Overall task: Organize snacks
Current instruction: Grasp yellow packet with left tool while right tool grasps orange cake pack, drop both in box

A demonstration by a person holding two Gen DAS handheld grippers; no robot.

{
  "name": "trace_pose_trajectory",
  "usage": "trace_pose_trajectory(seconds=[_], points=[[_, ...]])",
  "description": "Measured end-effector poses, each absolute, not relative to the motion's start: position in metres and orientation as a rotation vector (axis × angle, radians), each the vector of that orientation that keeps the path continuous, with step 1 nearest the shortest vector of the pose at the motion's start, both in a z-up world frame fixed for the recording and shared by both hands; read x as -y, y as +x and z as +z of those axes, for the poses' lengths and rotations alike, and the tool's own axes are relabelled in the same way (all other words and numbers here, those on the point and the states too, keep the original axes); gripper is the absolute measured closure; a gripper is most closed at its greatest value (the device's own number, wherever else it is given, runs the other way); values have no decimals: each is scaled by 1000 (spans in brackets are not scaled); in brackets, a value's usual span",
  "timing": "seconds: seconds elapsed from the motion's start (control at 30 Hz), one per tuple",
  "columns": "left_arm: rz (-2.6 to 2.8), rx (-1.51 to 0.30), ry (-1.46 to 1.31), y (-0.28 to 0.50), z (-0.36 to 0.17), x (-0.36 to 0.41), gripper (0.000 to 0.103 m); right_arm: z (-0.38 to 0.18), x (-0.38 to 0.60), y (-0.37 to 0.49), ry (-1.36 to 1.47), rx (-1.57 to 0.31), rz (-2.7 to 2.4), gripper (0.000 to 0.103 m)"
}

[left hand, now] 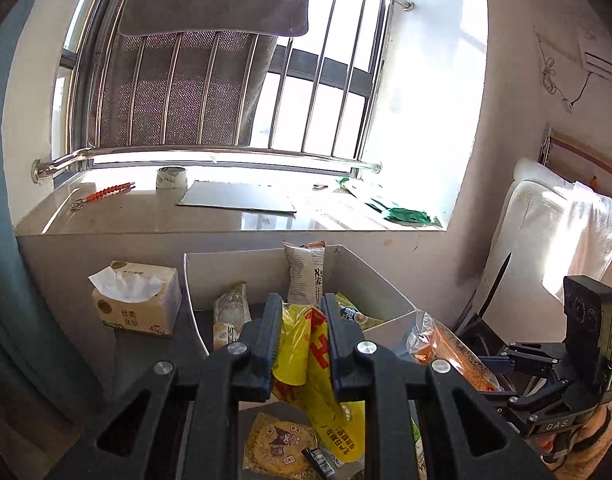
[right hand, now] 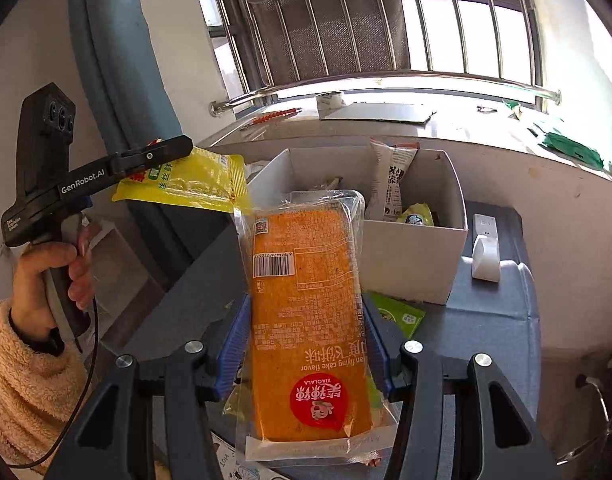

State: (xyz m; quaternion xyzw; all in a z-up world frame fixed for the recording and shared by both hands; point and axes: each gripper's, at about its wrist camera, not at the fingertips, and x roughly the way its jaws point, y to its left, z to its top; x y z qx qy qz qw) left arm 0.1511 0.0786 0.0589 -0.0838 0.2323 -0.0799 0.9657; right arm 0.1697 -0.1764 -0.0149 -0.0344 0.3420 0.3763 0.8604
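My left gripper (left hand: 300, 312) is shut on a yellow snack bag (left hand: 310, 364) with red print, held above the table in front of the white box (left hand: 262, 264). The same bag (right hand: 186, 184) and the left gripper (right hand: 166, 152) show at left in the right wrist view. My right gripper (right hand: 306, 320) is shut on an orange cake packet (right hand: 306, 308) in clear wrap, held upright before the white box (right hand: 410, 256). That packet (left hand: 446, 344) also shows at right in the left wrist view. The box holds several snack packs, among them a tall white one (right hand: 392, 176).
A tissue pack (left hand: 136, 300) stands left of the box. A round yellow cookie pack (left hand: 278, 448) lies on the table below my left gripper. A green packet (right hand: 398, 314) lies by the box. A white device (right hand: 486, 248) sits to the right. The windowsill (left hand: 146, 216) is behind.
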Motion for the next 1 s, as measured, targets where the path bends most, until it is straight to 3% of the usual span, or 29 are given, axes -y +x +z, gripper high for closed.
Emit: trace_pose_trajectory(seconds=[0.23,0.4,0.43,0.47,0.5,0.53,0.6,1.0], points=[[-127,-480,-217,234,68,-101,81,19,124,262,-92,-702,745,45],[-86,-523,-205,274,51,-100,79,10,105,321,-107,-751,654,45],[-74,-547,-218,281,46,-102,69,6,104,328,-107,-757,643,42],[-60,-565,-231,286,41,-104,47,3,104,335,-108,-760,643,36],[-56,-588,-239,290,36,-106,28,-1,103,339,-122,-769,626,17],[-58,-608,-246,290,31,-108,0,-4,103,340,-141,-766,580,5],[-58,-620,-240,285,25,-107,0,-5,112,337,-139,-736,545,0],[-139,-589,-164,208,39,-81,0,20,168,281,7,-692,587,0]])
